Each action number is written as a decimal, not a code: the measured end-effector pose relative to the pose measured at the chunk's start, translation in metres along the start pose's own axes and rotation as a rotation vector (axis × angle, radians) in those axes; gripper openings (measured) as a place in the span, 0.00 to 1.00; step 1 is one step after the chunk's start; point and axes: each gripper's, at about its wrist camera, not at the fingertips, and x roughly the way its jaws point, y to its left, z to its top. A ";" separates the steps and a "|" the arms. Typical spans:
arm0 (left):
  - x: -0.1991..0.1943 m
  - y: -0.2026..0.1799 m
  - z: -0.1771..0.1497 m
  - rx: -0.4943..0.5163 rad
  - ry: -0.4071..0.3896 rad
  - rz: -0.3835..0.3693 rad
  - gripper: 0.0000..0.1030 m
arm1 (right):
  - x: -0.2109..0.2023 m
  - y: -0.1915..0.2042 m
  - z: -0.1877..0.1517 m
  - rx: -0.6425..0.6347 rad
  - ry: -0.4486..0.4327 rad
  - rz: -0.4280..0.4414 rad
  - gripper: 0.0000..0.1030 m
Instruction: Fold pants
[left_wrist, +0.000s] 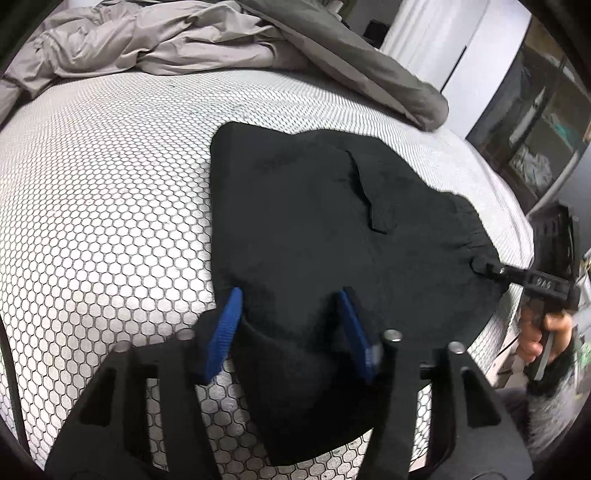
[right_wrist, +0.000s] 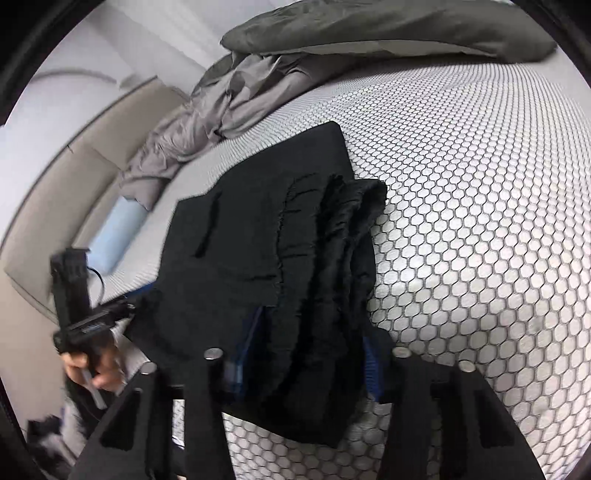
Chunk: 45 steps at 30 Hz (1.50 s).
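Observation:
Black pants (left_wrist: 314, 206) lie folded on the honeycomb-patterned mattress (left_wrist: 110, 184), a pocket slit showing on top. In the left wrist view my left gripper (left_wrist: 290, 295) has its blue pads (left_wrist: 225, 332) on either side of a thick fold at the near edge, and the cloth fills the gap. My right gripper (left_wrist: 480, 266) meets the gathered waistband at the right edge, with a hand behind it. In the right wrist view the right gripper (right_wrist: 312, 325) has the bunched waistband (right_wrist: 332, 240) packed between its jaws. The left gripper (right_wrist: 122, 306) touches the pants (right_wrist: 229, 229) at their left edge.
A rumpled grey duvet (left_wrist: 155, 40) and a grey pillow (left_wrist: 369, 74) lie at the far side of the mattress. A beige headboard (right_wrist: 55, 177) and a light blue pillow (right_wrist: 118, 229) show in the right wrist view. Shelves (left_wrist: 535, 129) stand past the bed's right edge.

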 end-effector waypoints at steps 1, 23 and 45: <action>-0.001 0.002 0.001 -0.012 -0.004 -0.003 0.42 | -0.001 0.001 0.000 0.000 -0.011 0.008 0.30; 0.010 -0.021 0.006 -0.005 -0.009 0.100 0.52 | 0.005 0.020 -0.005 -0.134 -0.049 -0.177 0.40; -0.032 -0.048 -0.032 0.030 -0.166 0.233 0.99 | -0.086 0.074 -0.046 -0.375 -0.371 -0.208 1.00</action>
